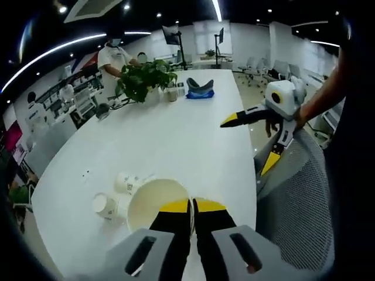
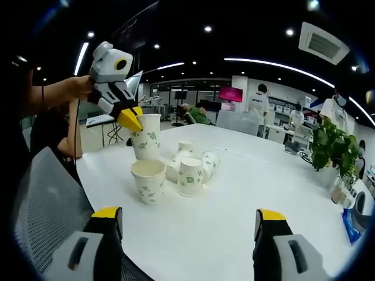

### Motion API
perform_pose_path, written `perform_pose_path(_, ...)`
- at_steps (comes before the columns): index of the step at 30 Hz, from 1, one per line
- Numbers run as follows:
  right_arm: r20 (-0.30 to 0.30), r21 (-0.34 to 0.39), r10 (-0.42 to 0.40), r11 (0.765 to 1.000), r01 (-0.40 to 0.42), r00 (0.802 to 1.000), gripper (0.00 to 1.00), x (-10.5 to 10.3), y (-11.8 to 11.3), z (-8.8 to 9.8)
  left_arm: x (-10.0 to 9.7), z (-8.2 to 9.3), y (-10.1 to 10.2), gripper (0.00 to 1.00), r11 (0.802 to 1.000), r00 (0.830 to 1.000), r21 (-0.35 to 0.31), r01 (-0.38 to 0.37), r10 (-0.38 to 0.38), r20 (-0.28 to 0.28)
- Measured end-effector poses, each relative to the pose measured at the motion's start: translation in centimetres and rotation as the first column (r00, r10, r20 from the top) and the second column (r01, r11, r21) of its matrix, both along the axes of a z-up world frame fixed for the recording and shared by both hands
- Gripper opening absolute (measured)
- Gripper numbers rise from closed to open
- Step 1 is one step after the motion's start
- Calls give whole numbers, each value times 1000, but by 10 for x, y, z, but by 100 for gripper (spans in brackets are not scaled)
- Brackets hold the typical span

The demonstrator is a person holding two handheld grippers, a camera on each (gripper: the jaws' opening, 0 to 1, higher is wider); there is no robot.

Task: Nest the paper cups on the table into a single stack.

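Left gripper view, bottom middle: the left gripper has its yellow tips pressed together on the rim of a paper cup, pinching it. Just past it, at lower left, two more cups lie on the white table. On the right, a hand holds the right gripper, with its jaws spread wide and nothing between them, above a grey mesh chair. Farther up sit a green plant and a blue thing.

In the right gripper view, the right gripper rises from the bottom with its two yellow-tipped jaws far apart. Past them, left of the middle, an upright cup stands on the table. Just behind it is a small bunch of cups, some tipped over. At upper left, the left gripper holds its cup up off the table. People stand far back on the right.
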State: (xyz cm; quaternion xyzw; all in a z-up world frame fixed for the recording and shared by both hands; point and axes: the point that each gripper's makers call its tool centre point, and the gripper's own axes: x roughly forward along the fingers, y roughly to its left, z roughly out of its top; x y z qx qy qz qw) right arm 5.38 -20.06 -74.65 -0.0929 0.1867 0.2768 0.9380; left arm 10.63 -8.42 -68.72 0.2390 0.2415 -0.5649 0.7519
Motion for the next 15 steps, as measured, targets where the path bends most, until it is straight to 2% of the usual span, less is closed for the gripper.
perform_pose_path(15, -1, -4, -5, 1000, 5, 1000, 94, 0, -1, -1, -5, -19, -13, 0, 999, 1000, 26, 23, -23, -16)
